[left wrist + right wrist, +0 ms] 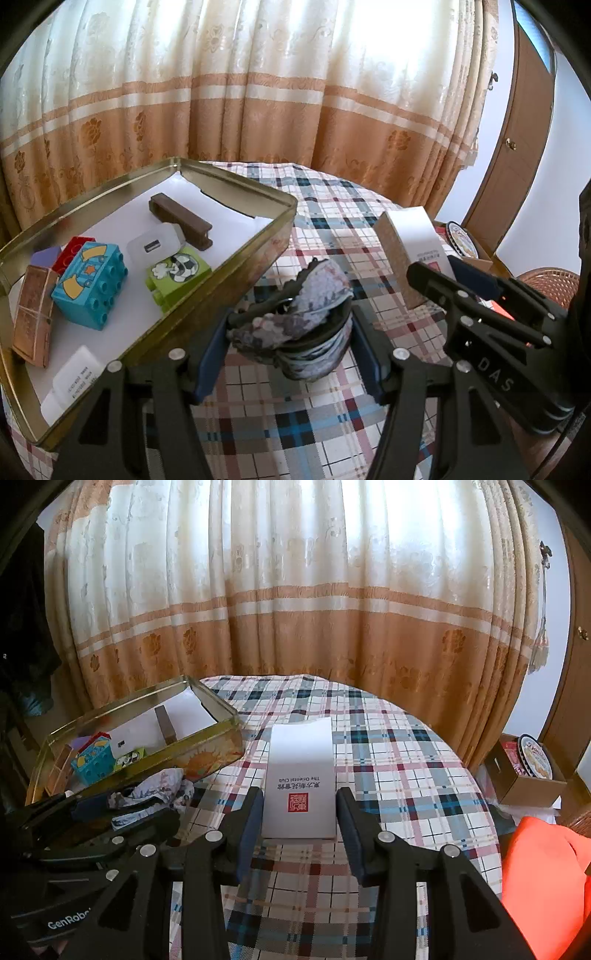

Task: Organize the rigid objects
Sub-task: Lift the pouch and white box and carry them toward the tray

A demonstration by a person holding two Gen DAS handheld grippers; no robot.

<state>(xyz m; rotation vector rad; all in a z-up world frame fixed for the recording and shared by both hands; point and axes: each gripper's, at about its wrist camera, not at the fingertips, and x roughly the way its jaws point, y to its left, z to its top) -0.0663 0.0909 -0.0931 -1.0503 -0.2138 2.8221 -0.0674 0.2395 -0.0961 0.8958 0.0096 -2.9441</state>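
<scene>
A gold tin tray [236, 280] stands on the plaid table at the left. It holds a brown bar [181, 219], a white charger [151, 245], a green block [177, 273], a blue block [90, 284] and a copper box [33, 314]. My left gripper [291, 343] is shut on a crumpled floral fabric bundle [303, 317] right beside the tray's near wall. My right gripper [299, 812] is shut on a white box with a red seal [301, 768], one pad on each long side. In the left wrist view that box [413, 236] is tilted at the right.
Curtains hang close behind the round table [406, 760]. Off its right edge sit a cardboard box [532, 790] with a round biscuit tin [535, 760], an orange cloth [543, 867] and a wicker seat [546, 284]. A wooden door [517, 147] stands at far right.
</scene>
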